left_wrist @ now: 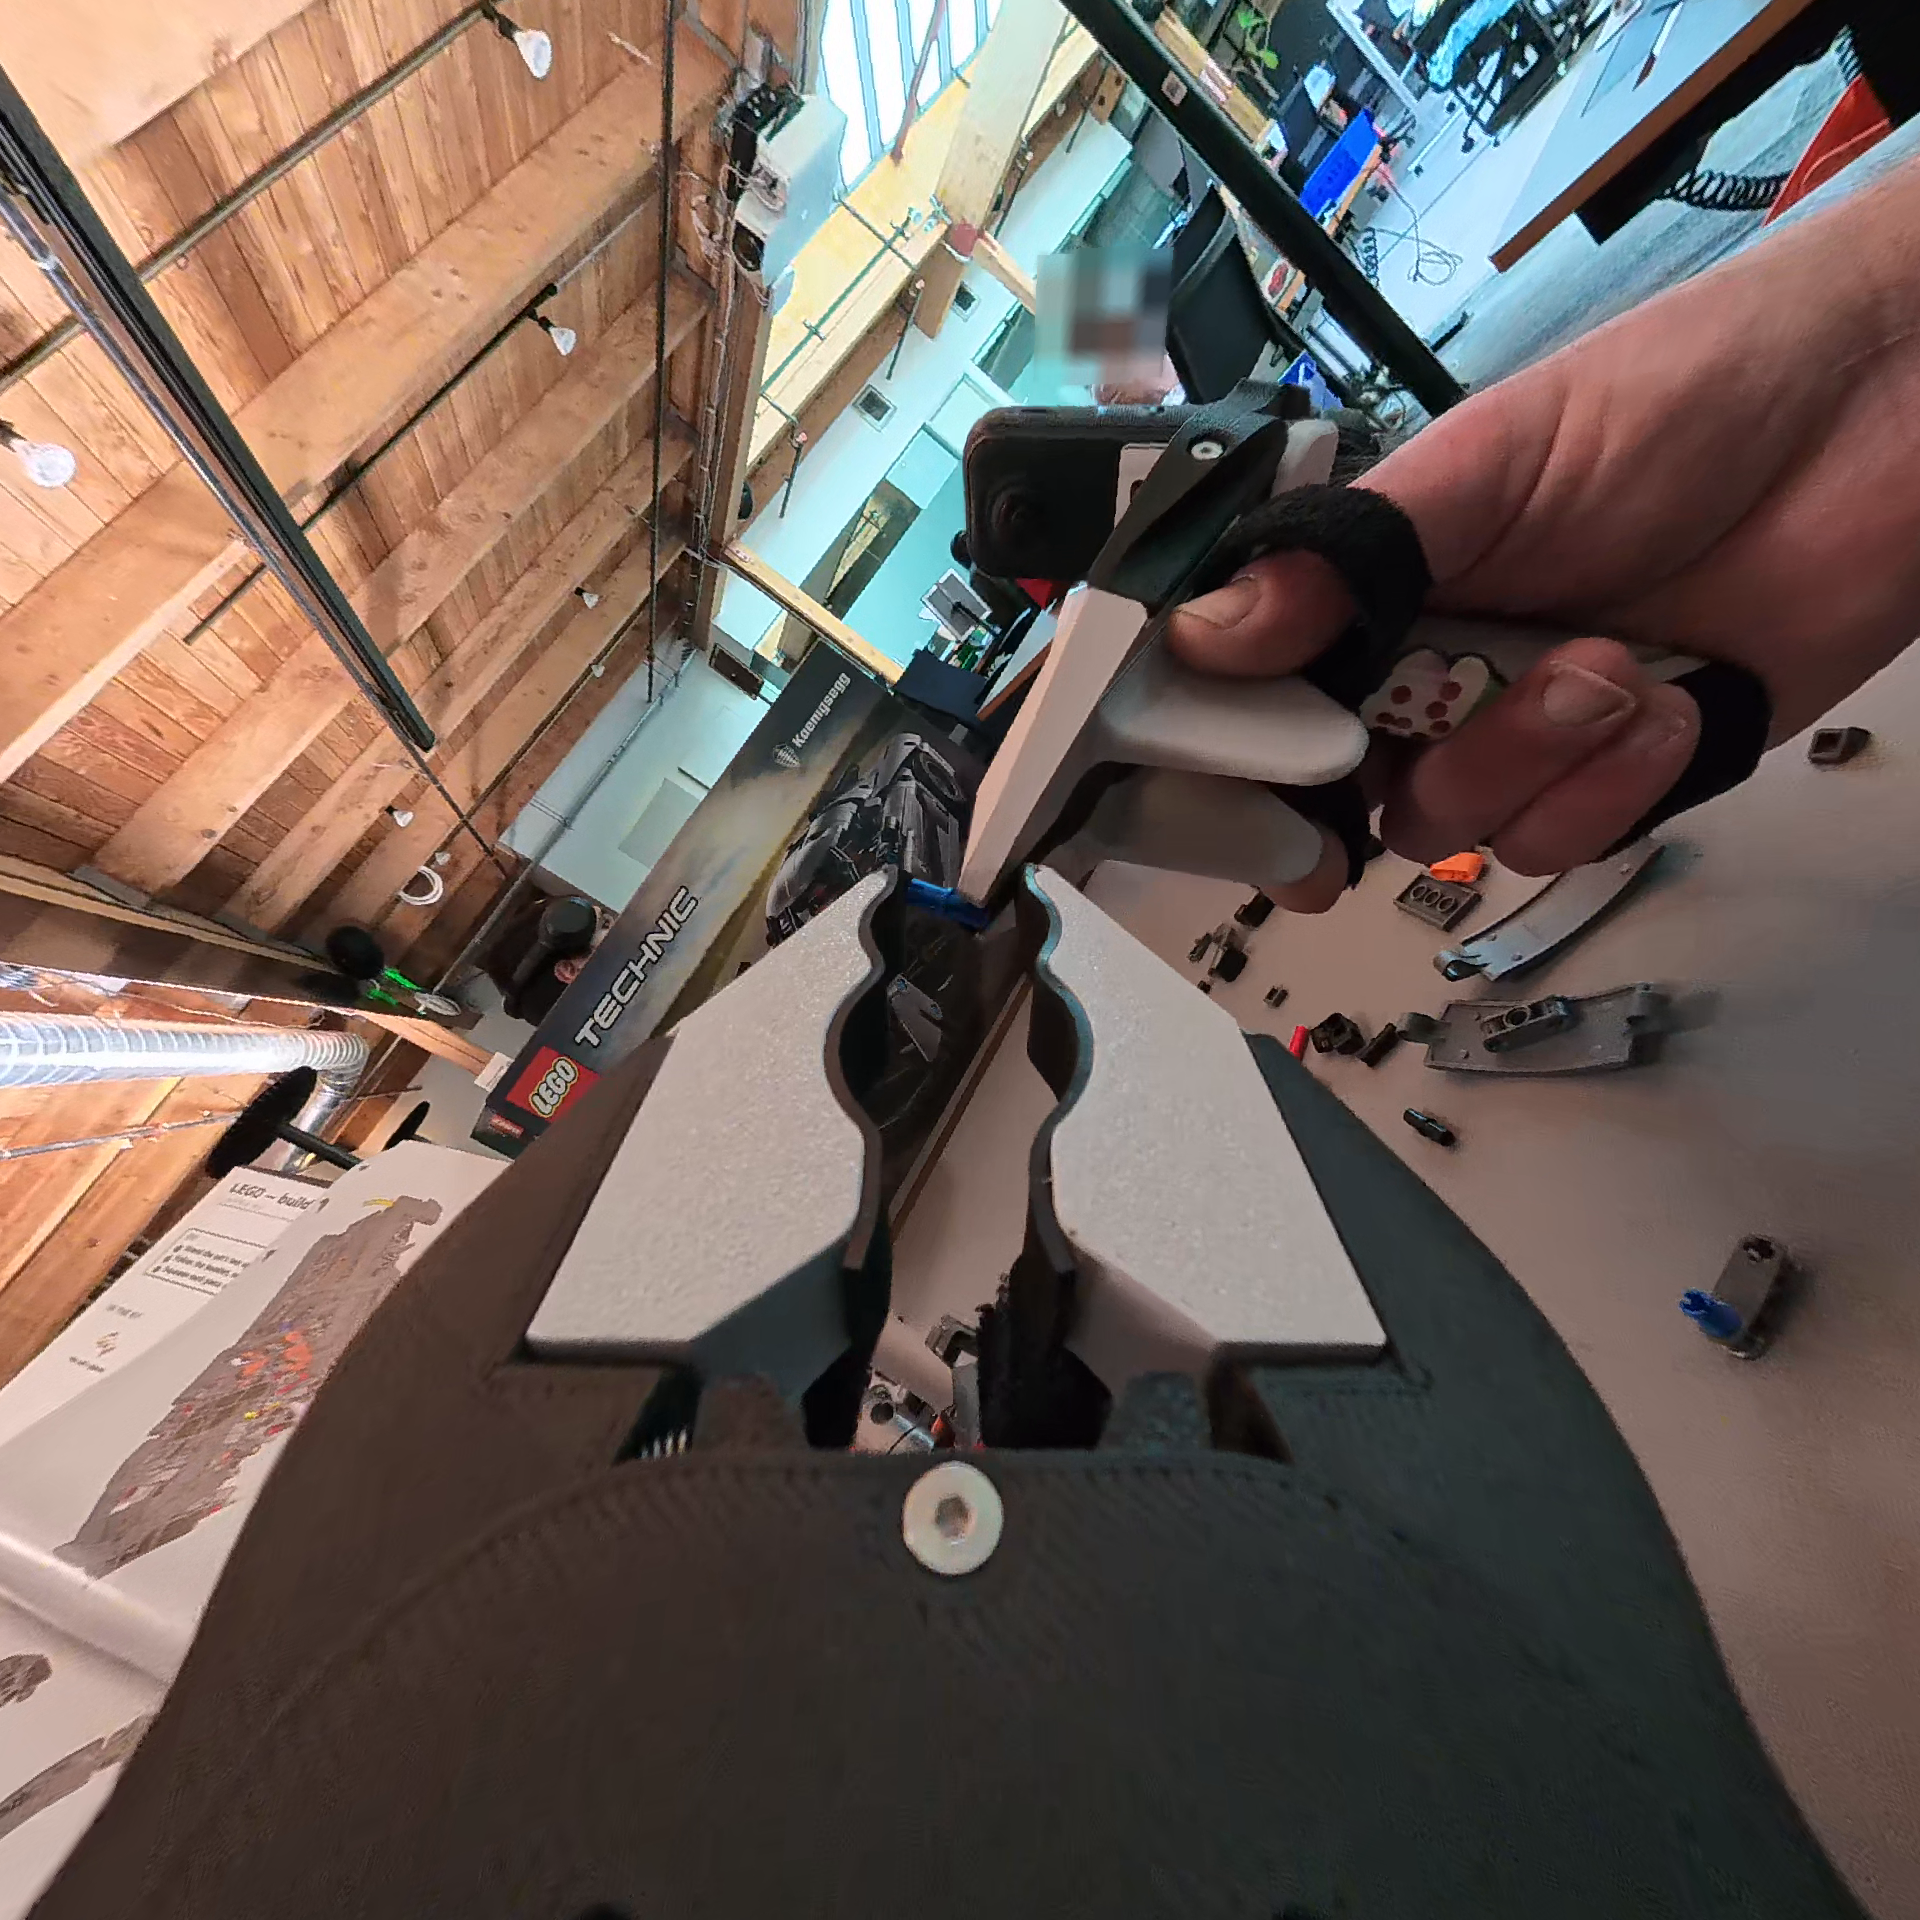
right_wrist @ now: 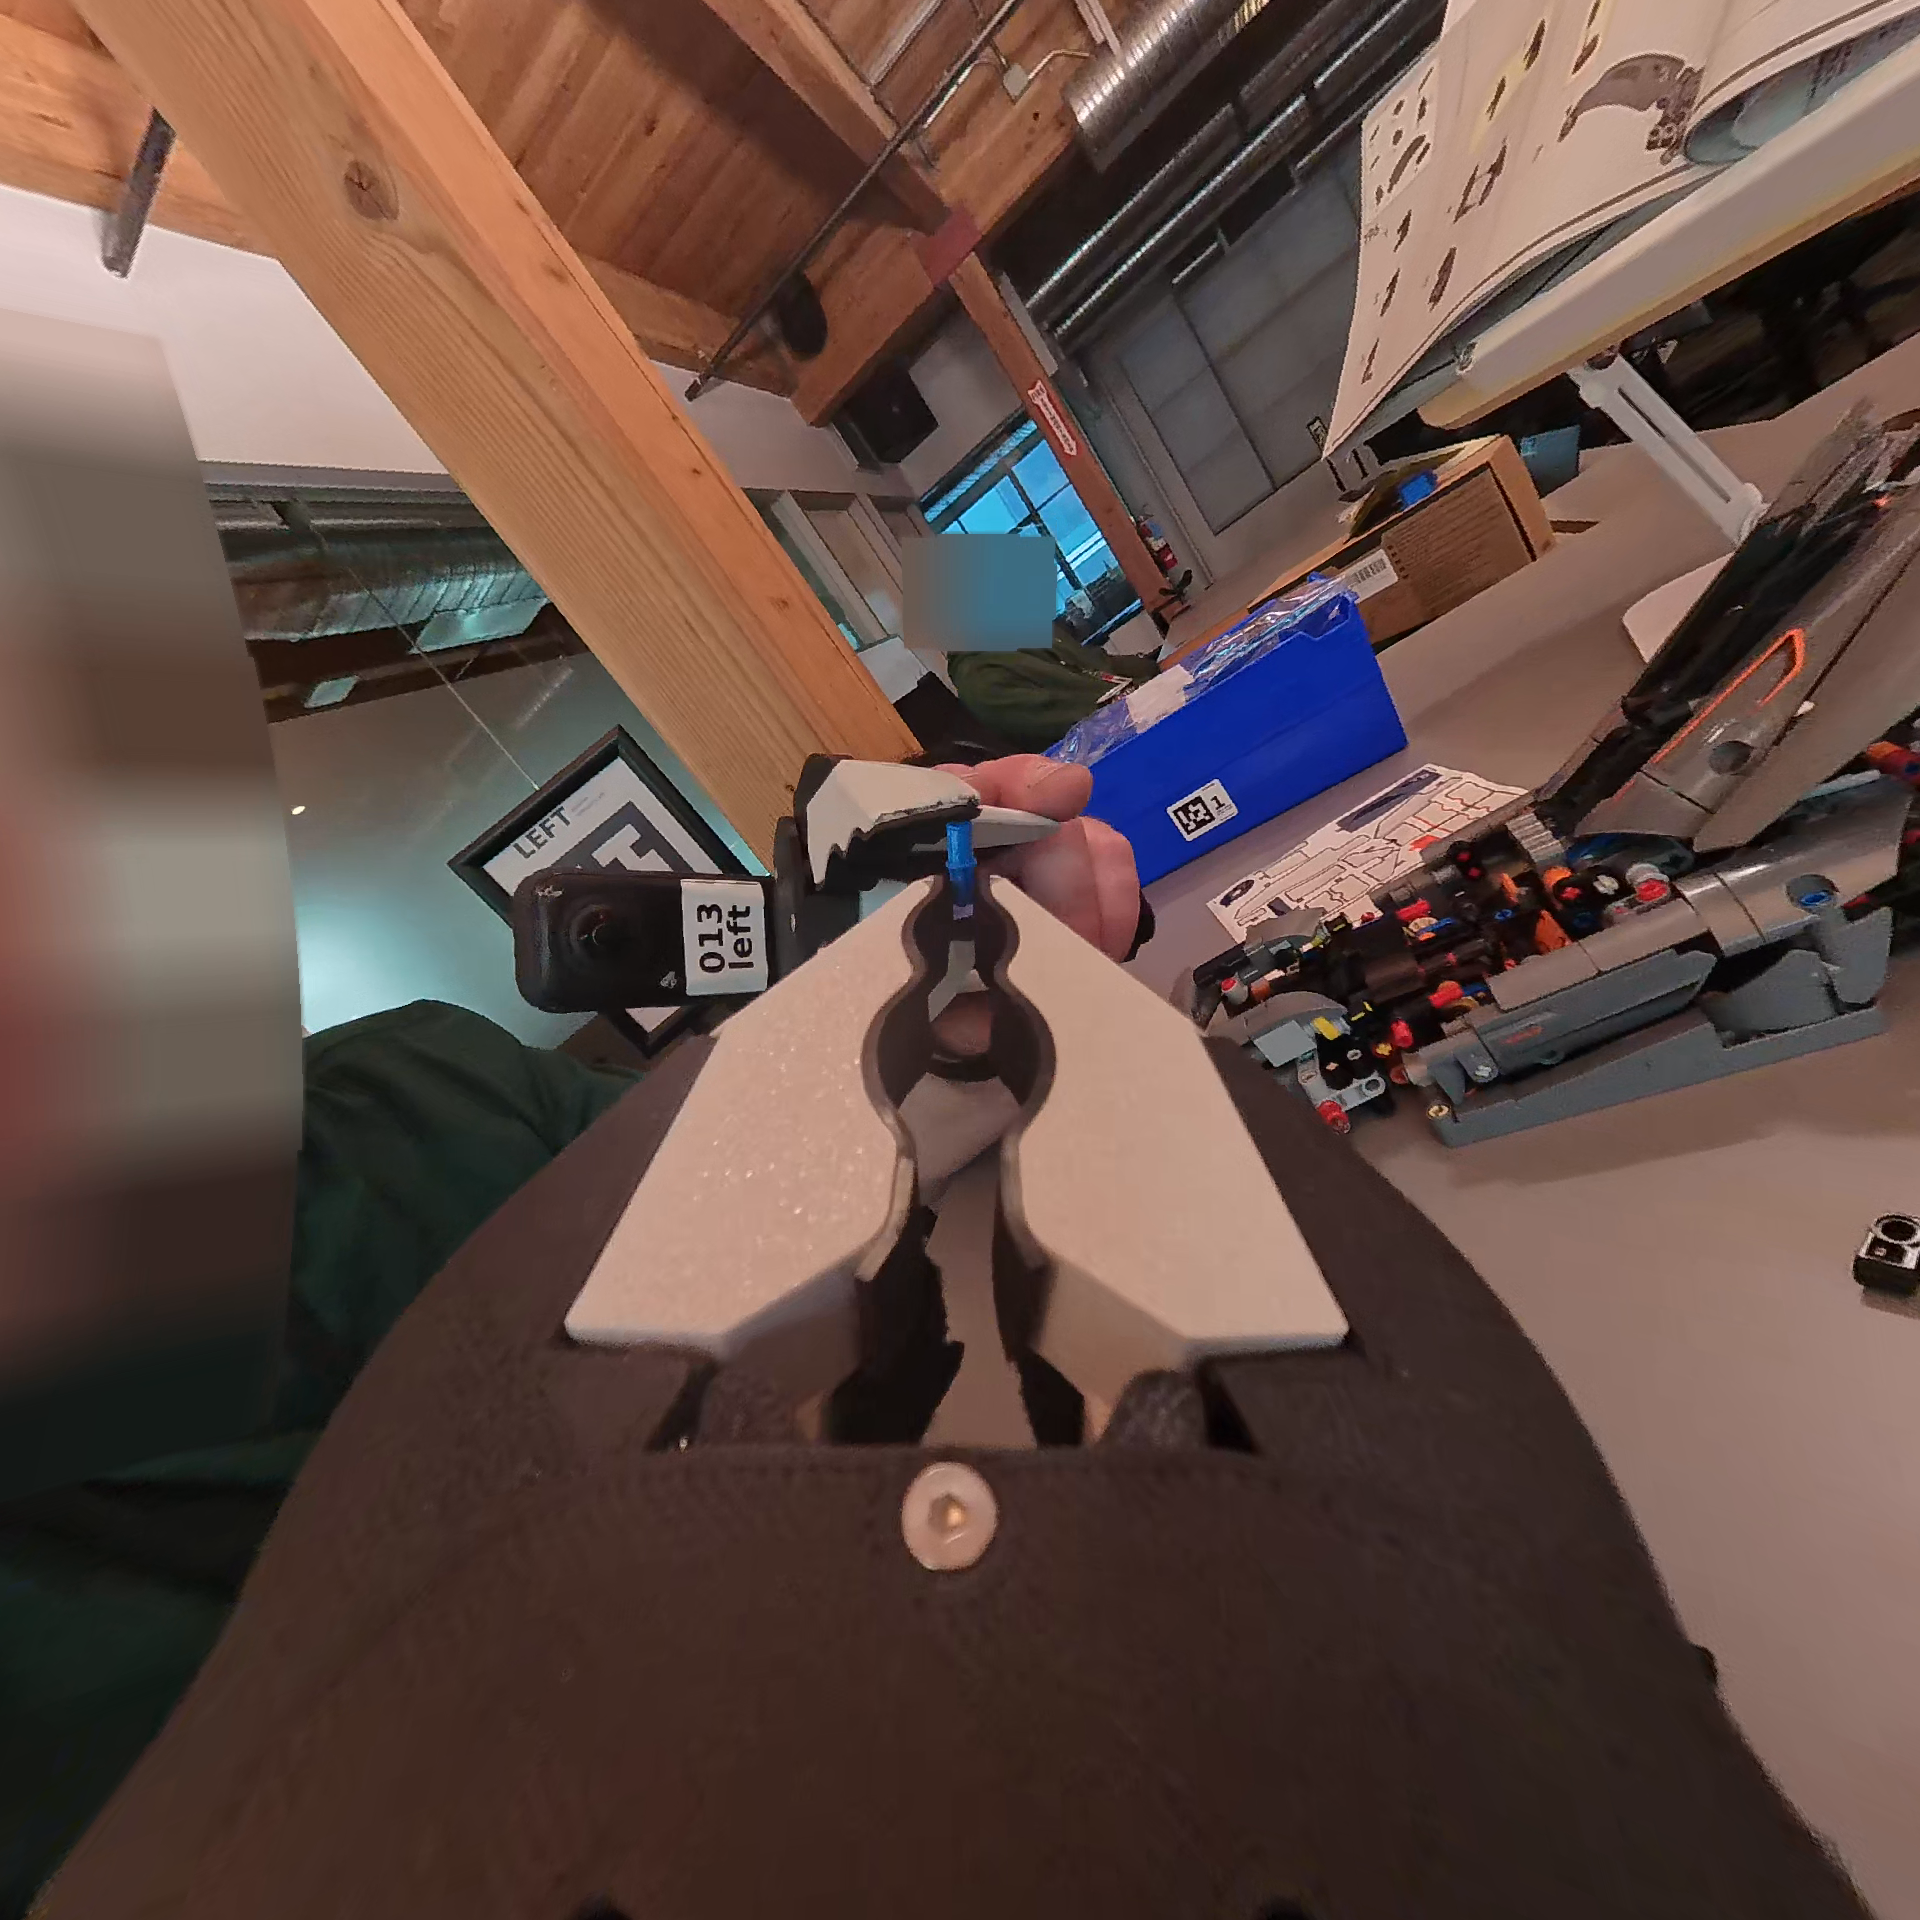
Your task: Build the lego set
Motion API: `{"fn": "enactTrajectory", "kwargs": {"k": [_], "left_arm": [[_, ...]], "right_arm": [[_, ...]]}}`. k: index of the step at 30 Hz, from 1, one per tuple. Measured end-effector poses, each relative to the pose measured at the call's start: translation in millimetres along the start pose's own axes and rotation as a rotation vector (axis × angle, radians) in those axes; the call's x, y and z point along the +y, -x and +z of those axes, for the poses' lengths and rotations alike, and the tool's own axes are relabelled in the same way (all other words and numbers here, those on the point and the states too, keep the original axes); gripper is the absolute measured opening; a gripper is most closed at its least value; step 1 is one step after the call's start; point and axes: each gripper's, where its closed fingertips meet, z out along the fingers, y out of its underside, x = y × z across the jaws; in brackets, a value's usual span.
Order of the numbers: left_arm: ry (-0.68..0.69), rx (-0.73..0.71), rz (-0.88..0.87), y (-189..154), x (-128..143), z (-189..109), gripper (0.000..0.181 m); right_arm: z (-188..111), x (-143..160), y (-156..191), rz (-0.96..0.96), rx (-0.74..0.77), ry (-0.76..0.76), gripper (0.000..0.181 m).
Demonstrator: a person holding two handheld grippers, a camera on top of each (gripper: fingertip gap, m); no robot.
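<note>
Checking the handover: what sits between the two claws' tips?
A blue pin, pinched at both ends by the left claw and right claw; clearest in the right wrist view.

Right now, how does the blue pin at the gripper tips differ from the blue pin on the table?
The held pin is in the air; the table pin rests on the table. The held pin is bare; the table pin sits in a grey block. Both are blue.

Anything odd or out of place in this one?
Nothing looks damaged or spilled. One oddity: the blue pin sits in mid-air where the tips of the right gripper and left gripper meet, away from the model.
</note>
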Motion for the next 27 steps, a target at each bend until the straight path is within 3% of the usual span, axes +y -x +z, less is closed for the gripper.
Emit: {"fn": "enactTrajectory", "kwargs": {"k": [15,27], "left_arm": [[0.029,0.216,0.036,-23,11,-4,0.010],[0.028,0.205,0.005,-21,13,-1,0.012]], "right_arm": [[0,21,-10,-0.007,0.050,0.128,0.001],[-2,19,-12,-0.011,0.034,0.104,0.000]]}}
